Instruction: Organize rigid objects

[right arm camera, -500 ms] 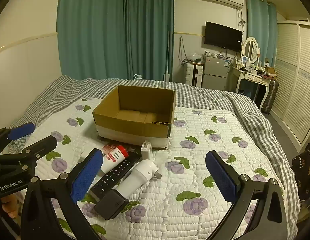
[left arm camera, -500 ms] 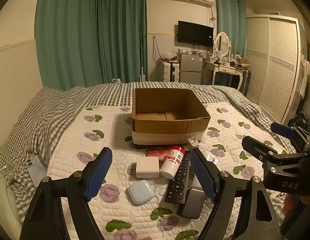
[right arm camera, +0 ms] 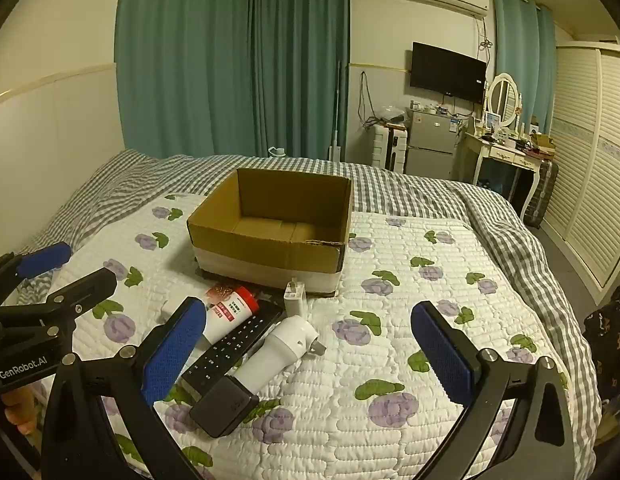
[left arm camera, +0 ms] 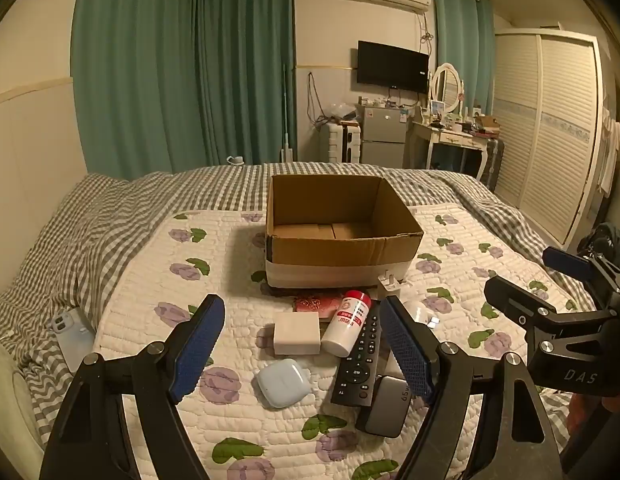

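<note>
With both tongs gaping and empty, I see my left gripper (left arm camera: 302, 350) nearest the remote (left arm camera: 359, 354), which lies lengthwise pointing toward the box (left arm camera: 337, 256), left of my right gripper (right arm camera: 310, 354).

I see the box (left arm camera: 341, 236) on the bed (left arm camera: 150, 264), open side up, nothing in it. Before it the things lie clustered: bottle (left arm camera: 347, 328) on its side, remote (left arm camera: 359, 356) just right of it, block (left arm camera: 297, 332) left of the bottle, case (left arm camera: 284, 383) nearer me. Charger (right arm camera: 224, 408) lies at the remote's near end, adapter (right arm camera: 278, 350) beside the remote's right. Small plug (right arm camera: 294, 294) stands against the box front. Phone (left arm camera: 72, 338) lies far left on the bed.
</note>
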`<state>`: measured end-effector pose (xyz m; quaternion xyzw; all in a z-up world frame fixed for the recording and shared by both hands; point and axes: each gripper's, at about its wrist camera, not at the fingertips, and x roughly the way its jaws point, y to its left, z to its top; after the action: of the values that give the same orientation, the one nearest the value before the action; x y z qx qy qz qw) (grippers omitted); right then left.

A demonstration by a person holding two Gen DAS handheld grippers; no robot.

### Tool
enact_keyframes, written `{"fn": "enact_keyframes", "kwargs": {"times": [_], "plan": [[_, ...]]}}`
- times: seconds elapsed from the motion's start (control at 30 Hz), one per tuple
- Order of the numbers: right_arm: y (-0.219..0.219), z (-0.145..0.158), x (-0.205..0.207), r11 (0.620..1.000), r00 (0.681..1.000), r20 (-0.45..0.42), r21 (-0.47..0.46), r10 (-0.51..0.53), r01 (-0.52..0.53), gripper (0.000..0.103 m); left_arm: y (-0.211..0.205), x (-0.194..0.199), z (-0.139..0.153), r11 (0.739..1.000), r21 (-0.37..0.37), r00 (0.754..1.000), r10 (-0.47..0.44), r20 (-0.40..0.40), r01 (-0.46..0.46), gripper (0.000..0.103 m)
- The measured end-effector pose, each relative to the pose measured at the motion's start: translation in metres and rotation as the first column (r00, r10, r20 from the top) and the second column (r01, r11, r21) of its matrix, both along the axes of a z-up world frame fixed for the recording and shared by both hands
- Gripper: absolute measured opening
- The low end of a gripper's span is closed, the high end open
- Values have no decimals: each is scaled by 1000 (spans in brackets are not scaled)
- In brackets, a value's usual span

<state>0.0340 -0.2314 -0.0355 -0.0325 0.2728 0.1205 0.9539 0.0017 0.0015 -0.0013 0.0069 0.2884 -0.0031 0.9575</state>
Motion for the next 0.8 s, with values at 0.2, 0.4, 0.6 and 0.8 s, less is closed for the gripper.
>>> {"fn": "enact_keyframes", "kwargs": {"times": [0.2, 0.4, 0.6, 0.8], "plan": [[-1, -2, -3, 1000, 1000, -1, -4, -1, 1, 103, 1, -1, 1, 1000, 2, 1000, 3, 4, -3, 83], [1, -2, -2, 1000, 1000, -3, -6, 0, 0, 103, 0, -1, 1, 1000, 2, 1000, 3, 5, -3, 83], [1, -3, -2, 1000, 1000, -3, -6, -1, 1, 103, -1, -2, 1, 1000, 3, 1000, 4, 6, -4, 83], [1, -3, -2, 1000, 1000, -4, -6, 0, 0, 103, 0, -1, 1, 1000, 3, 1000, 5, 7, -5, 83]]}}
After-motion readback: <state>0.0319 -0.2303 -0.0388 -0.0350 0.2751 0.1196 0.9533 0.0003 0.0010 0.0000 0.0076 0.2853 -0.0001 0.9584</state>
